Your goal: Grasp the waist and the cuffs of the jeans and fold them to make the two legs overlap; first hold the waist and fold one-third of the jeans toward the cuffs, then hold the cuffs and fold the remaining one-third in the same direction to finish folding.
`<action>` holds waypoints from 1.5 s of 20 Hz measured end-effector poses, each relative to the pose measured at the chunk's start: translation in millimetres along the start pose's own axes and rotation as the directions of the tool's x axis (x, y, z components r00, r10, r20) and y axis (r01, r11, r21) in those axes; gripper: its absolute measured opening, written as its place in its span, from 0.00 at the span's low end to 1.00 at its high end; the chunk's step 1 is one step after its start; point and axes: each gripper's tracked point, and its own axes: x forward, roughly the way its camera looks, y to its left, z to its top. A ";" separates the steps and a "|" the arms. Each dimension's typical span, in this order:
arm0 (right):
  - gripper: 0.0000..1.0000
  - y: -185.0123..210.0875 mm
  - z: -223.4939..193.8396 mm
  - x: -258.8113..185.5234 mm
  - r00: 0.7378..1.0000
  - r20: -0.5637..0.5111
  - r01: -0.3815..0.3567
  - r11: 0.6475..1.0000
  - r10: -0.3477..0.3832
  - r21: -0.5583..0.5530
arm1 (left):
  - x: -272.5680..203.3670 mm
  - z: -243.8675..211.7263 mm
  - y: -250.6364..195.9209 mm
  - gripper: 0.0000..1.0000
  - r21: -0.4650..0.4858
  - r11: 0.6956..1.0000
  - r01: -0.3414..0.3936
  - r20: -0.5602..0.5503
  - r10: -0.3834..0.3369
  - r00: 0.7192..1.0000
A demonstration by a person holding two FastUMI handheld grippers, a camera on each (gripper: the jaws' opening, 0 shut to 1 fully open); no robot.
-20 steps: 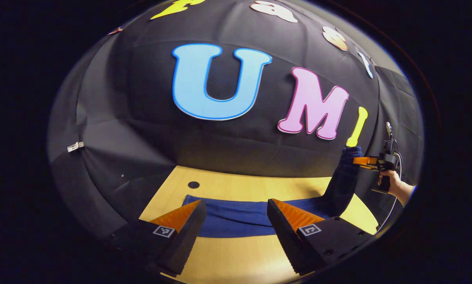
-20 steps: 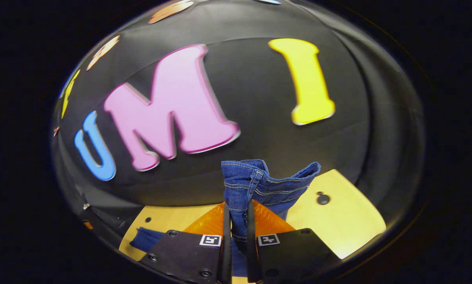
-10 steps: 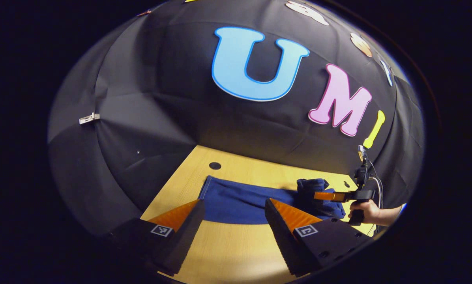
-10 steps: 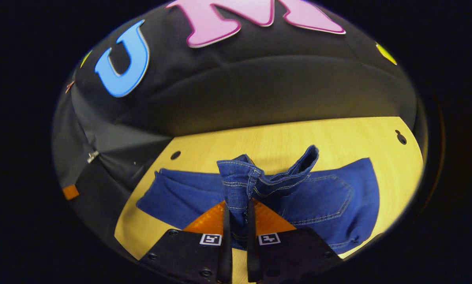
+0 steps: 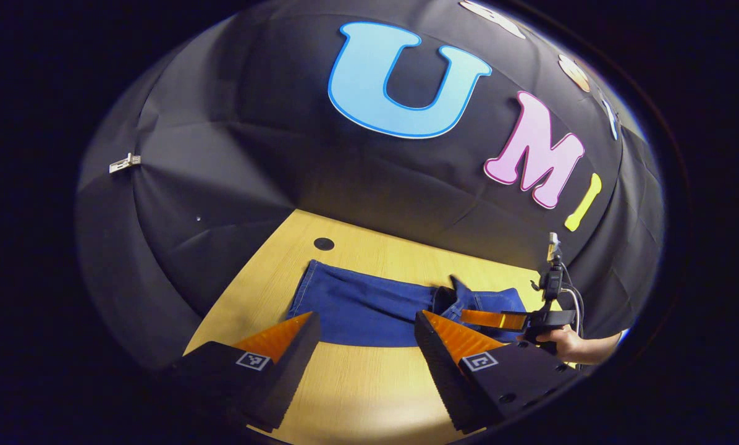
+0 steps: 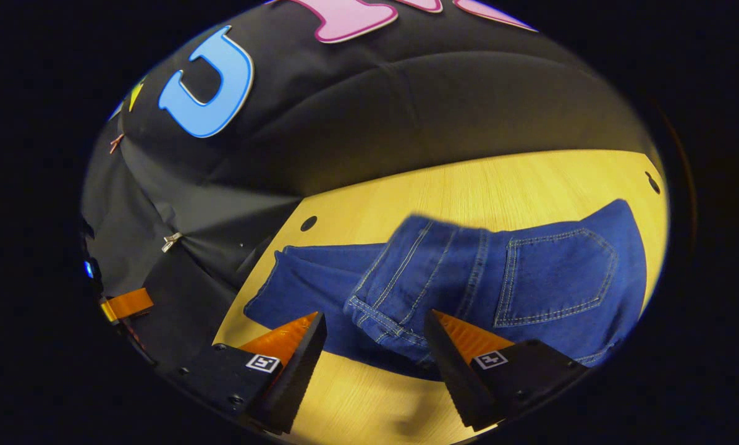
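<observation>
Counter: a light wood-grain top, occupying the lower half of both views, with a dark round hole near its far left corner in the left gripper view.

Jeans: dark blue denim lying flat on the counter. In the right gripper view they fill the centre and right of the frame. The waist portion is folded over onto the legs, with a back pocket facing up at right centre and the waistband forming a rumpled edge at lower centre. The leg portion extends toward the left. In the left gripper view the garment runs across the middle of the frame, legs to the left, folded waist part to the right.

Left hand-held gripper: at the bottom of its own view, fingers spread wide, nothing between them, on the near side of the jeans. Whether it touches the counter cannot be told.

Right hand-held gripper: at the bottom of its own view, fingers wide apart, holding nothing; the waistband edge lies between and beyond the fingertips, unclamped. In the left gripper view it appears at lower right beside the folded waist, held by a person's hand.
</observation>
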 end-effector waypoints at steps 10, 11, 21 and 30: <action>0.97 15.3 57.1 -147.4 0.988 0.147 -0.020 0.977 0.052 -0.211 | 105.6 -15.0 62.4 0.92 0.007 1.000 -0.030 -0.176 0.030 0.984; 0.97 8.9 60.5 -159.8 0.986 0.162 -0.003 0.978 0.037 -0.206 | 122.0 -20.5 70.9 0.96 0.042 0.998 -0.039 -0.209 0.047 0.977; 0.97 -64.7 51.5 -224.6 0.971 0.198 0.162 0.977 -0.134 -0.138 | 217.0 -74.0 113.9 0.96 0.237 0.962 -0.135 -0.459 0.233 0.858; 0.97 -74.8 52.0 -246.4 0.970 0.204 0.157 0.981 -0.132 -0.115 | 216.4 -72.2 112.5 0.92 0.233 0.963 -0.132 -0.492 0.234 0.839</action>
